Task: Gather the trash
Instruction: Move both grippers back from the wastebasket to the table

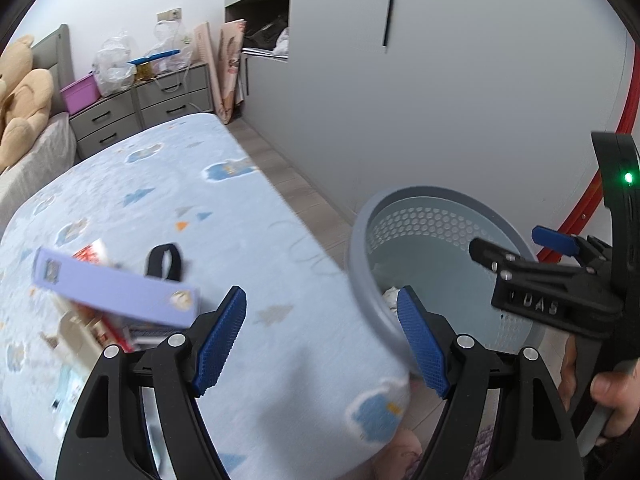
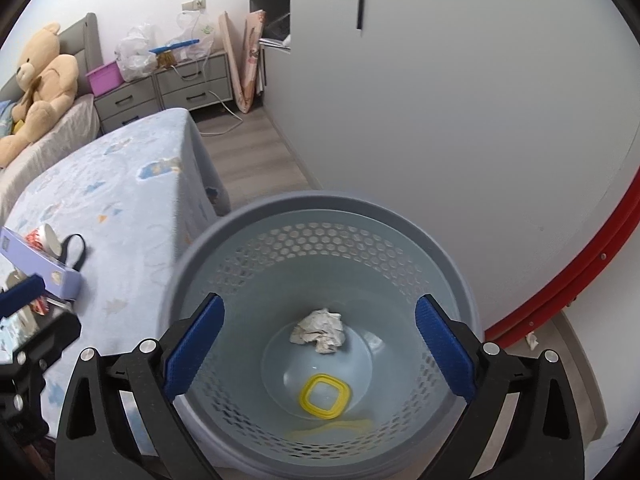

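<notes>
Right gripper: jaws spread, empty, poised over grey bin. Left gripper: released, empty. Bin contents: crumpled paper, yellow-rimmed lid, both deposited. Outstanding on bed: lilac box, assorted packets, black strap.

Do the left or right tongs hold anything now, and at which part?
Nothing is held. The left tongs and the right tongs are open and empty; the right ones hang over the bin.
</notes>
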### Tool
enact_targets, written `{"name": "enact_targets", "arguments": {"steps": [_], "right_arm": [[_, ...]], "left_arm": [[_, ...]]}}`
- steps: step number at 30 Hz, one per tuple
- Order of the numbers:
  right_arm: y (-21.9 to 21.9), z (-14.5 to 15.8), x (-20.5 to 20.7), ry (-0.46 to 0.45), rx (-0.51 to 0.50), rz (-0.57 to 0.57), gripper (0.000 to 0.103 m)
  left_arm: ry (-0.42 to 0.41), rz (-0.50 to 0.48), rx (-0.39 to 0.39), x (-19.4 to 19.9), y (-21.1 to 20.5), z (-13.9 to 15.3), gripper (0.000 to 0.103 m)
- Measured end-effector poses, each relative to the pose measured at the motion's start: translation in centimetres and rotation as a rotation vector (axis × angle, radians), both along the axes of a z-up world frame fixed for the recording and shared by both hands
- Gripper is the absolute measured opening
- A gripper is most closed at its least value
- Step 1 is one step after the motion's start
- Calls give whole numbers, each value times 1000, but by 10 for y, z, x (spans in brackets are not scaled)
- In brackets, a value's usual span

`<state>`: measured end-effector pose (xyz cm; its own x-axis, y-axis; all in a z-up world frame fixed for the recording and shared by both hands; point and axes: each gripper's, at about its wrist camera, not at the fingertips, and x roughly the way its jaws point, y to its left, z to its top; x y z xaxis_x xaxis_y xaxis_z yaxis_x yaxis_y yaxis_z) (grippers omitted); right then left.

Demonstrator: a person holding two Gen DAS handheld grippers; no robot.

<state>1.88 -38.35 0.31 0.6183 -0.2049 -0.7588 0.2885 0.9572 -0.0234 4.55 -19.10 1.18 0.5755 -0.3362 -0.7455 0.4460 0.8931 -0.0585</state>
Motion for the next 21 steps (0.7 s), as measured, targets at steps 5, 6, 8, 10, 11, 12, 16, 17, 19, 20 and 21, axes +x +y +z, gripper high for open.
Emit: {"name": "enact_targets", "arguments": {"steps": [5,6,8,10,11,12,16,17,19,20,21], "right_arm": [[28,7,7,-35,13,59,96],[35,9,8,-42,17,77,96],[47,13,9,-58,26,107,96],[63,17,10,-80,27,137,97],[71,18,10,-88,20,151,97],[82,20,11,-96,10,176,97],[121,21,11,-111,-14,266,97],[130,21,10,-110,-11,289,97],[150,18,8,-101,23,340,97],[159,16,7,-94,41,364,97],[172,14,5,-85,55,395,97]], "left_arm": [[-20,56,-5,-12,29,9,74],[-24,70,-6,-14,35,11,74],[-33,102,-9,-20,52,14,75],[-37,134,-9,-24,70,15,74],[-35,156,-5,-27,80,14,74],[-33,174,0,-30,89,13,74],[-29,255,34,-40,130,8,74],[-28,275,40,-42,141,7,75],[-25,324,51,-46,167,6,74],[-24,346,55,-47,178,5,74],[-23,372,59,-49,190,5,74]]}}
